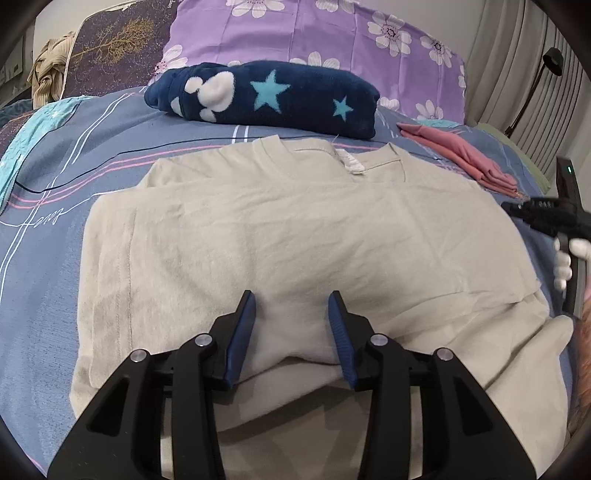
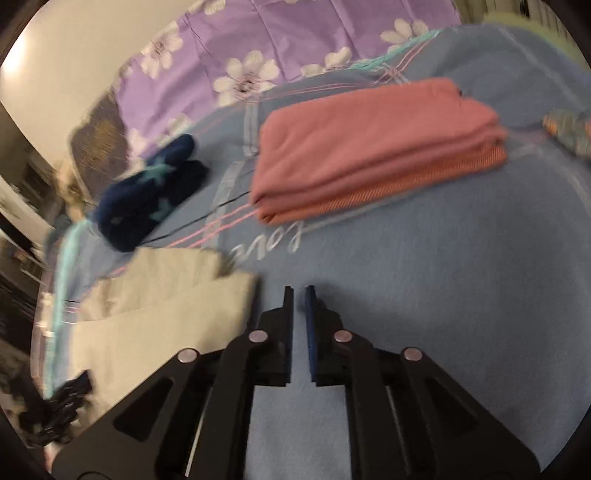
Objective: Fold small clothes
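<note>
Folding looks half done: pink stack (image 2: 376, 147) beyond the half-folded shirt (image 1: 280, 229); left gripper (image 1: 291, 306) apart, right gripper (image 2: 299, 295) nearly together, empty.

Blue-grey bedsheet (image 1: 110, 140) with pink and white lines covering the bed; purple flowered pillow (image 1: 314, 33) at the head, pale curtain (image 1: 517, 74) beside, cream wall (image 2: 74, 55) behind.

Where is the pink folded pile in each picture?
Left wrist view: pink folded pile sits far right, beyond the beige shirt.
Right wrist view: pink folded pile sits upper middle, big and close.
Shared landmark: navy star blanket.
</note>
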Demonstrator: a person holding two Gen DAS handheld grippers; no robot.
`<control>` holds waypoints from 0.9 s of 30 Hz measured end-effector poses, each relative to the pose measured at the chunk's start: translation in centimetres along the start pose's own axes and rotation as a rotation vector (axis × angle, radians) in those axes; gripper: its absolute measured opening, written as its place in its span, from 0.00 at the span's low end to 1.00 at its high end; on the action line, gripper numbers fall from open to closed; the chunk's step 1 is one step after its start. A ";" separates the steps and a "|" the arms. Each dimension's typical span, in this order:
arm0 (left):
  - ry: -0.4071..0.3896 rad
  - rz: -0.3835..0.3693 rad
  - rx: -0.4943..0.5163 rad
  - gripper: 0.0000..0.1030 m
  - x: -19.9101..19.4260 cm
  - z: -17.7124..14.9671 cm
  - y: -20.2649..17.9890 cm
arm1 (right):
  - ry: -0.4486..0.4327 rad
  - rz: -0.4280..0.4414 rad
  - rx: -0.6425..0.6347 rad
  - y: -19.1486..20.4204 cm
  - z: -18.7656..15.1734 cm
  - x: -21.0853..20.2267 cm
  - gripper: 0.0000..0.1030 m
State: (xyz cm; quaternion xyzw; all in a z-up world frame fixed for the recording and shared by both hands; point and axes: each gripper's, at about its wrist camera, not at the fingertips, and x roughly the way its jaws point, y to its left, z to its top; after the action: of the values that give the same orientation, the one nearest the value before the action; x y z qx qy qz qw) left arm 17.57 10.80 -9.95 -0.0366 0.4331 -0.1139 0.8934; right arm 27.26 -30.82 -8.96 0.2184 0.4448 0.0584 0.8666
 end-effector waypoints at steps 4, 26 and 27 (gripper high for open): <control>-0.054 -0.012 -0.022 0.50 -3.3 -1.2 0.7 | -0.033 0.067 -0.093 0.0 -5.6 -5.2 0.30; 0.006 -0.092 -0.123 0.65 -15.6 -19.3 7.0 | 0.092 0.233 -0.066 -0.6 -24.0 -15.1 0.31; 0.007 -0.110 -0.126 0.65 -16.0 -19.9 6.9 | 0.093 0.239 -0.063 -0.7 -24.6 -15.6 0.31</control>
State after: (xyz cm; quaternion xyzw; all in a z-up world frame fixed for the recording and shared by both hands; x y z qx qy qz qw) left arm -6.36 21.91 -11.21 -0.1162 0.4399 -0.1352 0.8802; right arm -1.69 -28.01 -10.17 0.2394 0.4534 0.1853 0.8383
